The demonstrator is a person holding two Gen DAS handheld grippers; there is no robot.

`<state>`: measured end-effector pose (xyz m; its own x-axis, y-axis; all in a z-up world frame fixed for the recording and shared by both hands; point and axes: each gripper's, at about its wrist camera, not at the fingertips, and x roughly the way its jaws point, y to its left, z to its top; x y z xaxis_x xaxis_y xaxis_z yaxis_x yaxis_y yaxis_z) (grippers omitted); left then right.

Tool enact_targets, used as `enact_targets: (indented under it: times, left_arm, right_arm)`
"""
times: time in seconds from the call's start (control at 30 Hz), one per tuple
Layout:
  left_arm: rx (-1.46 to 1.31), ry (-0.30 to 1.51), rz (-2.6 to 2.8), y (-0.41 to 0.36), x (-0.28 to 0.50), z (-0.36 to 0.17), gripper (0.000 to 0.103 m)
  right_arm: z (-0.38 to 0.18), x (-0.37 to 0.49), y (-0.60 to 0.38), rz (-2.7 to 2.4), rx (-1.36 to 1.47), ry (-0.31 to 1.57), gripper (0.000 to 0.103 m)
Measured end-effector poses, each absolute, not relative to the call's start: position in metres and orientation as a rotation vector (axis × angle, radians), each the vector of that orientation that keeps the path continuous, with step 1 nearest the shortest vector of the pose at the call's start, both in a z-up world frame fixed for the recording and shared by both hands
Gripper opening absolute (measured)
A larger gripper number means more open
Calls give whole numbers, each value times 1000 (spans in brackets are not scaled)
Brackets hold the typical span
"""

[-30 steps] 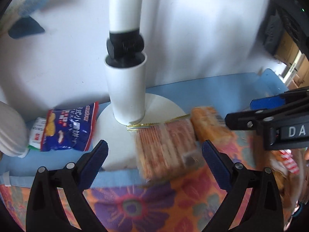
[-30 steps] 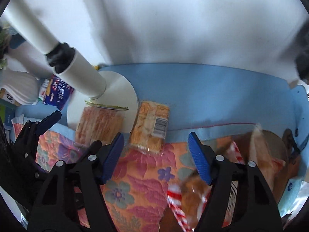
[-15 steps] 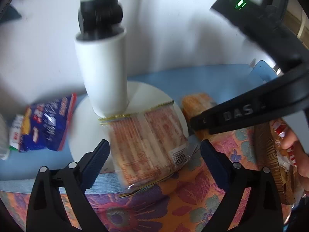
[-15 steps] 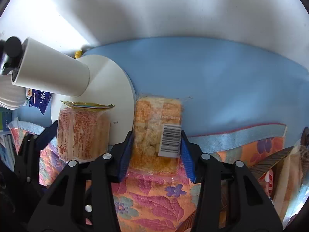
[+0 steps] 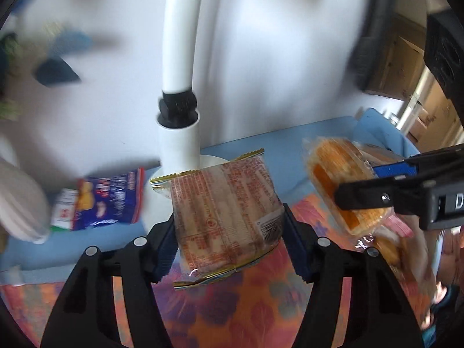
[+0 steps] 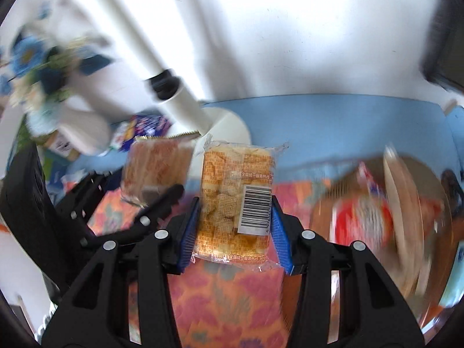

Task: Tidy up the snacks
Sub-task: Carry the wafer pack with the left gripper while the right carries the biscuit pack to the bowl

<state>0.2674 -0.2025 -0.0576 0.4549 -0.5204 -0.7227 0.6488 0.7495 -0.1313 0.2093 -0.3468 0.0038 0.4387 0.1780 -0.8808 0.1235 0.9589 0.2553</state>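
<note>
The left gripper point(image 5: 229, 229) and right gripper point(image 6: 234, 227) pinch a light, crinkly wafer packet point(image 5: 226, 211) and cake packet point(image 6: 236, 200) at mid-sides.

White lamp stand point(image 5: 179, 133) — floral cloth point(image 5: 232, 304)

A white lamp post point(image 5: 179, 92) on its round base point(image 6: 229, 129) blocks the upper centre of the left wrist frame, a blue snack bag point(image 5: 108, 200) lies at its left, while bare blue cloth point(image 6: 333, 124) at upper right offers passage.
</note>
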Motion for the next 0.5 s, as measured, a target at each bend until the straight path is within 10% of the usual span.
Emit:
enact_targets:
  times: [0.5]
  left_arm:
    - [288,967,-660,-92,106,-125,63]
  right_arm:
    - [-90,21,-271,-28,283,1126,47]
